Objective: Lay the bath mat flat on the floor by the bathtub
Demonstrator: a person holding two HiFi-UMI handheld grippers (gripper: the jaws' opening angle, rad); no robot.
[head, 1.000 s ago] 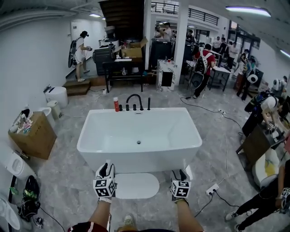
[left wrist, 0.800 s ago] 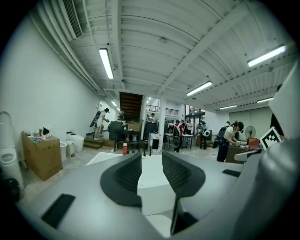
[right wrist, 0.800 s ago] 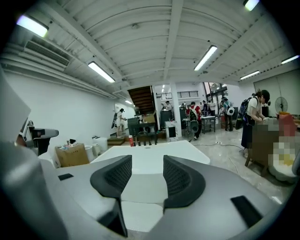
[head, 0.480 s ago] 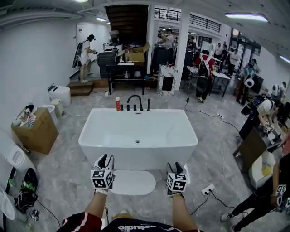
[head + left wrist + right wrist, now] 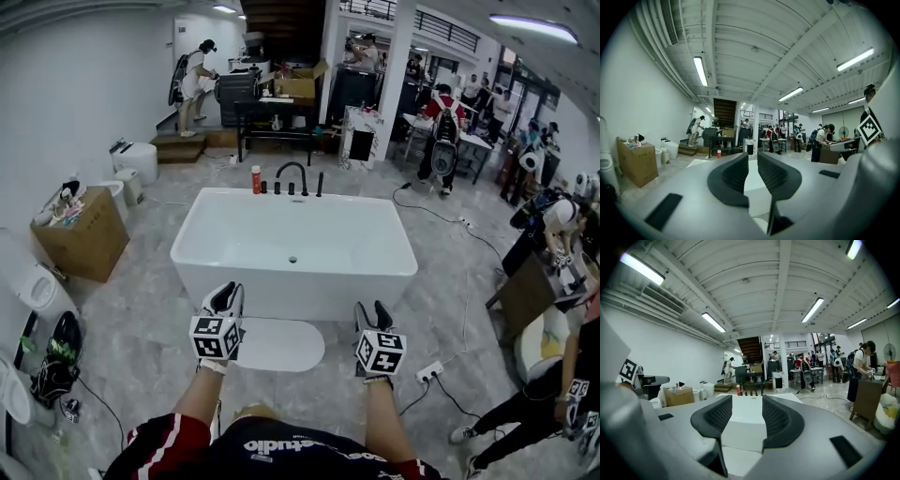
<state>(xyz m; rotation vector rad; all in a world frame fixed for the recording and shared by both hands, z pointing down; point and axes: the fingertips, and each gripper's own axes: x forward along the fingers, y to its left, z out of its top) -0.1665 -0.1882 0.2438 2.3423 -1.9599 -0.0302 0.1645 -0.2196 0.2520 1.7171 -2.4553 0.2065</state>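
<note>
A white oval bath mat (image 5: 277,344) lies flat on the grey marble floor, against the near side of the white bathtub (image 5: 281,286). My left gripper (image 5: 225,292) hovers over the mat's left end. Its jaws are closing to a narrow gap with nothing between them (image 5: 753,164). My right gripper (image 5: 371,309) hangs just past the mat's right end, its jaws (image 5: 747,408) wide open and empty. Both point at the tub (image 5: 747,427) and neither touches the mat.
A black faucet (image 5: 292,178) and a red bottle (image 5: 255,179) stand at the tub's far rim. A cardboard box (image 5: 80,242) and a toilet (image 5: 33,289) are on the left. A power strip (image 5: 428,372) with cable lies at the right, near several people (image 5: 553,234).
Both grippers sit higher in the head view, closer to the tub's near wall. The left jaws have narrowed. The mat has not moved.
</note>
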